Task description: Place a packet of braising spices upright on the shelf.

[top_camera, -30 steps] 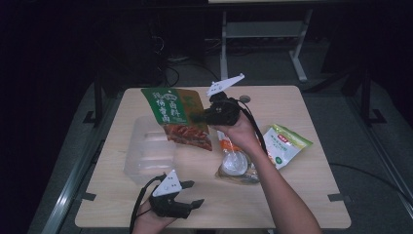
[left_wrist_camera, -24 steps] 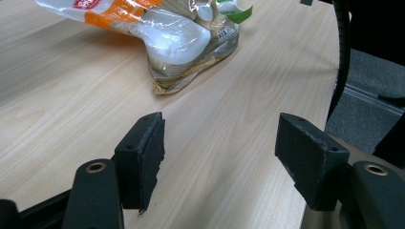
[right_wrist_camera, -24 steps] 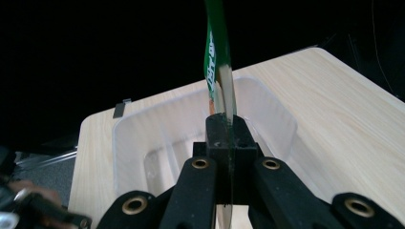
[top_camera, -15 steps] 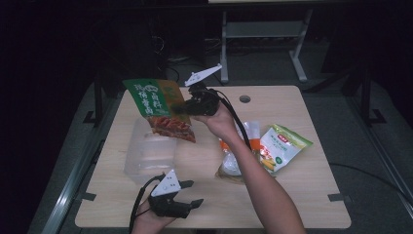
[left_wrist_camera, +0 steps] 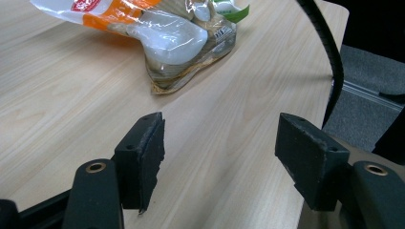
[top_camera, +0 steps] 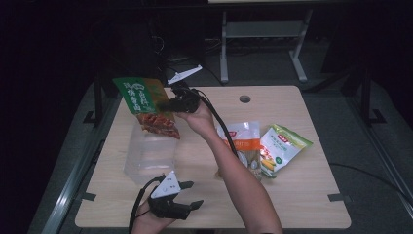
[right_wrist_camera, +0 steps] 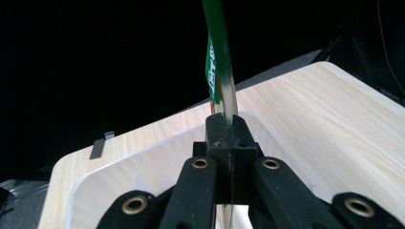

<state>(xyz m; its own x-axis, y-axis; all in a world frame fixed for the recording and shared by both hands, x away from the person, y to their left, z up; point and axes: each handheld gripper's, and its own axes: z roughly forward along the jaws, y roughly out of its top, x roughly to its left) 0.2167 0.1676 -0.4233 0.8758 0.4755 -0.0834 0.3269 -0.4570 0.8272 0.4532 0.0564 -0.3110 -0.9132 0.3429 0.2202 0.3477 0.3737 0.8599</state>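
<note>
Right tool point(top_camera: 168, 104), upper left of centre in the high view: jaws pressed together on the edge of the green snack bag point(top_camera: 145, 106), clamped edge-on in the right gripper view point(right_wrist_camera: 220, 81). Bag hangs in the air, tilted, directly above the clear plastic bin point(top_camera: 148, 155) at the worktop's left. Left tool point(top_camera: 187, 195), bottom centre of the high view: jaws wide apart, nothing between them, resting low near the worktop point(top_camera: 297, 195) front edge. Orange-and-white bag point(top_camera: 241, 141) and green-and-yellow bag point(top_camera: 282, 146) lie right of centre, touching.

Step in hand, as judged: carrying the bag to the bin. Next move calls for lowering it inside the bin walls before parting the jaws.
</note>
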